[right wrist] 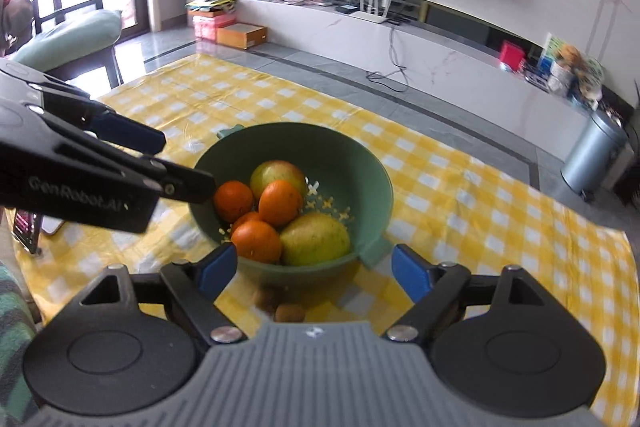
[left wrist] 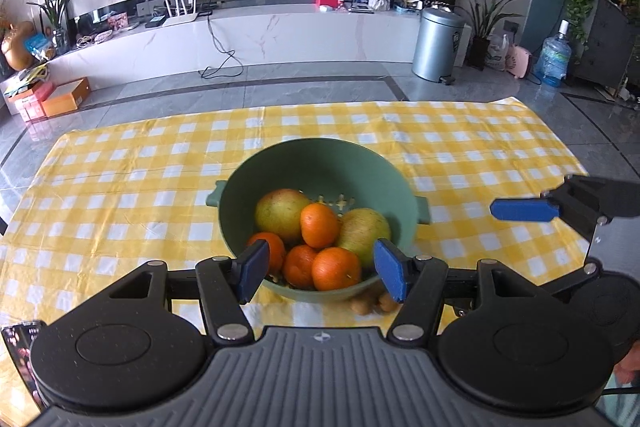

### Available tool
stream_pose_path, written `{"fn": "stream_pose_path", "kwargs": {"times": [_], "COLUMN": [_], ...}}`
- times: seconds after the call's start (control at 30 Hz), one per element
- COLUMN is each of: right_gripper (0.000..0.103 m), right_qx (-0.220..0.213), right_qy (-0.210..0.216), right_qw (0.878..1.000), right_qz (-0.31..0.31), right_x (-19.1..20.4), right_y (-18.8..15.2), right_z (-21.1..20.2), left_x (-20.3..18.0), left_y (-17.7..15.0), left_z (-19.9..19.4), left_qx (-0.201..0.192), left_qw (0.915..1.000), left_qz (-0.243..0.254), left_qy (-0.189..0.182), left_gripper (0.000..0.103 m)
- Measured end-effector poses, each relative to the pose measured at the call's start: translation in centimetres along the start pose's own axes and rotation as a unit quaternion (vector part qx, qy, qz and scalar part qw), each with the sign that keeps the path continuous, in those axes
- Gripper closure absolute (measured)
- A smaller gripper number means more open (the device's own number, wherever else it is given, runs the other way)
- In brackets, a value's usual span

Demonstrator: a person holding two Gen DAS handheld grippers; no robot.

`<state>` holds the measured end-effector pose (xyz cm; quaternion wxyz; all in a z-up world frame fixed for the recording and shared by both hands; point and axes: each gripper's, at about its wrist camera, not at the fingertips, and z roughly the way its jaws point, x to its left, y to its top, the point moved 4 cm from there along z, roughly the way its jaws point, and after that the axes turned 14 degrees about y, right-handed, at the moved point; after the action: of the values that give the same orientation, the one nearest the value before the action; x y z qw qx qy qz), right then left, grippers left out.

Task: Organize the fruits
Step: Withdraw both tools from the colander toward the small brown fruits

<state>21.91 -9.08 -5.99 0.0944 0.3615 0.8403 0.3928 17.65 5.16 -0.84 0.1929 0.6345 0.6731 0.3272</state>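
Observation:
A green colander bowl stands on the yellow checked tablecloth. It holds several oranges and two yellow-green apples. The bowl also shows in the right wrist view, with oranges and an apple inside. My left gripper is open and empty, its fingers either side of the bowl's near rim. My right gripper is open and empty just before the bowl. Small brown fruits lie on the cloth by the bowl's near side, also seen in the right wrist view.
The right gripper's blue finger shows at the right of the left wrist view. The left gripper reaches in from the left of the right wrist view. A chair stands beyond the table's left end. A phone lies on the cloth.

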Motion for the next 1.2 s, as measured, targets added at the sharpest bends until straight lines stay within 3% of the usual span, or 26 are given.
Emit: {"fn": "stream_pose_path", "kwargs": {"times": [0.2, 0.37, 0.67, 0.93, 1.2], "right_gripper": [0.021, 0.024, 0.030, 0.041, 0.053], "right_qx": [-0.011, -0.015, -0.004, 0.020, 0.024], "right_qy": [-0.003, -0.005, -0.032, -0.042, -0.031], "right_qw": [0.998, 0.994, 0.992, 0.989, 0.987], "right_qz": [0.067, 0.104, 0.123, 0.143, 0.157], "right_x": [0.1, 0.2, 0.2, -1.0, -1.4], "right_y": [-3.5, -6.3, -10.4, -13.4, -14.5], "right_z": [-2.0, -3.2, -4.3, -4.5, -3.7], "left_x": [-1.3, -2.5, -4.8, -6.4, -8.3], "left_y": [-1.9, -4.0, -7.2, -9.2, -10.4], "left_z": [-1.1, -1.5, -1.6, -1.3, -0.7], "left_qx": [0.018, 0.037, 0.065, 0.081, 0.077], "left_qw": [0.9997, 0.9983, 0.9946, 0.9908, 0.9866], "left_qz": [0.011, 0.015, 0.033, 0.045, 0.094], "left_qy": [-0.011, -0.042, -0.074, -0.099, -0.109], "left_gripper": [0.031, 0.032, 0.032, 0.041, 0.050]}}
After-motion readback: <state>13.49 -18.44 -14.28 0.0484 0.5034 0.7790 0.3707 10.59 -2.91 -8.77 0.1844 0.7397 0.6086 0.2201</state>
